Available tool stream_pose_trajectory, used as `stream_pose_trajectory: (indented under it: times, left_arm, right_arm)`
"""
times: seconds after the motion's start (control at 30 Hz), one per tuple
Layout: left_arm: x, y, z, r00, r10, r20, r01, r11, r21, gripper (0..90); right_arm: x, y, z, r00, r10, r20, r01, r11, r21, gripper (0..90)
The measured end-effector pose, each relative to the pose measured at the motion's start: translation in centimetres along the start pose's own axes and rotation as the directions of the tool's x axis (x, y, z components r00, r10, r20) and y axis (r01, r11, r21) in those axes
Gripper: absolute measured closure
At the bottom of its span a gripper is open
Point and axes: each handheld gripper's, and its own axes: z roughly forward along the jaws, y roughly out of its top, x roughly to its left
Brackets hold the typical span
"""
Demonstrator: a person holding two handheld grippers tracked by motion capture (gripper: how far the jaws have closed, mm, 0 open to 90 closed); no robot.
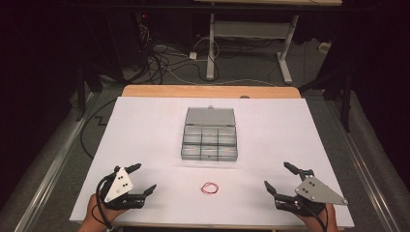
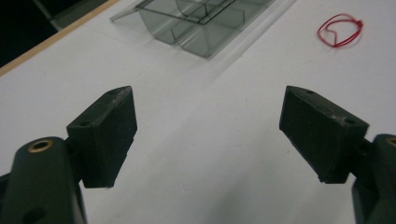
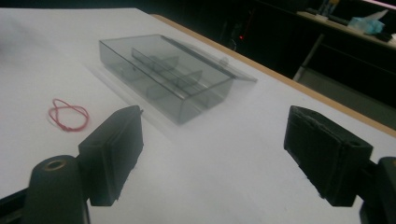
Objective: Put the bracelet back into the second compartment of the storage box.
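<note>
A white sheet covers the counter, leaving a strip of bare wood along the far edge. Both grippers sit near the near edge, well apart, with open white surface between and ahead of them. The left gripper has its fingers spread wide with nothing between them; the right gripper likewise stands wide open and holds nothing. The red rubber band lies flat on the sheet between the two grippers, roughly midway, touching neither. Beyond it, toward the middle of the counter, sits a clear compartment box with its lid swung open at the back; its compartments look empty, though the smoky plastic makes that hard to tell.
</note>
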Motion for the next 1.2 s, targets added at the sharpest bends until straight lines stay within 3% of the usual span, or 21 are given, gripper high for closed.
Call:
stream_pose_trajectory:
  times: [0.13, 0.43, 0.57, 0.67, 0.77, 0.9, 0.97, 1.03, 1.1, 1.13, 1.2]
  left_arm:
    - [0.4, -0.5, 0.6, 0.9998, -0.020, 0.009, 0.020, 0.9993, 0.031, 18.3]
    - [-0.3, 0.2, 0.9, 0.9981, 0.015, 0.059, -0.016, 0.9997, 0.021, 18.3]
    - [-0.9, 1.2, 1.3, 0.9920, 0.013, 0.126, -0.014, 0.9999, 0.008, 19.1]
    - [-1.7, 2.4, 2.0, 0.9847, 0.034, 0.171, -0.035, 0.9994, 0.001, 19.2]
    - [-2.8, 3.5, 3.1, 0.9695, 0.050, 0.240, -0.053, 0.9986, 0.005, 21.7]
    - [-4.1, 4.6, 5.0, 0.9366, 0.041, 0.348, -0.053, 0.9983, 0.026, 27.0]
    - [-4.8, 5.2, 5.9, 0.9268, 0.061, 0.371, -0.080, 0.9961, 0.036, 30.5]
    - [-5.7, 6.0, 6.9, 0.9090, 0.083, 0.408, -0.105, 0.9940, 0.032, 33.4]
    - [-6.3, 6.5, 7.6, 0.8951, 0.100, 0.435, -0.126, 0.9914, 0.032, 37.4]
    - [-6.7, 6.8, 8.0, 0.8835, 0.106, 0.456, -0.133, 0.9907, 0.027, 41.1]
    - [-7.3, 7.5, 8.9, 0.8714, 0.112, 0.478, -0.140, 0.9898, 0.023, 45.9]
  right_arm:
    - [-0.4, -0.6, 0.0, 0.9998, 0.015, 0.013, -0.015, 1.000, 0.011, 20.1]
    - [-0.2, -0.6, -0.1, 0.9997, 0.002, 0.022, -0.003, 1.000, 0.019, 20.5]
    - [-0.2, -0.8, -0.1, 0.9997, 0.005, 0.022, -0.006, 0.999, 0.037, 20.5]
    - [-0.1, -0.8, 0.0, 0.9997, 0.006, 0.023, -0.007, 0.999, 0.042, 20.7]
    - [-0.1, -0.9, 0.2, 0.9995, 0.005, 0.031, -0.006, 0.999, 0.043, 21.9]
    - [-0.1, -1.1, 0.5, 0.9995, 0.012, 0.028, -0.013, 0.998, 0.057, 22.0]
    - [0.0, -1.2, 0.8, 0.9998, 0.003, 0.021, -0.005, 0.997, 0.077, 22.0]
    - [0.1, -1.2, 0.8, 0.9998, 0.003, 0.017, -0.005, 0.997, 0.080, 22.0]
    - [0.2, -1.2, 0.9, 0.9999, -0.006, 0.013, 0.005, 0.996, 0.085, 21.9]
    - [0.3, -1.2, 1.0, 0.9999, -0.004, 0.010, 0.003, 0.996, 0.086, 21.9]
    - [0.4, -1.3, 1.1, 0.9999, -0.011, 0.003, 0.010, 0.996, 0.089, 22.0]
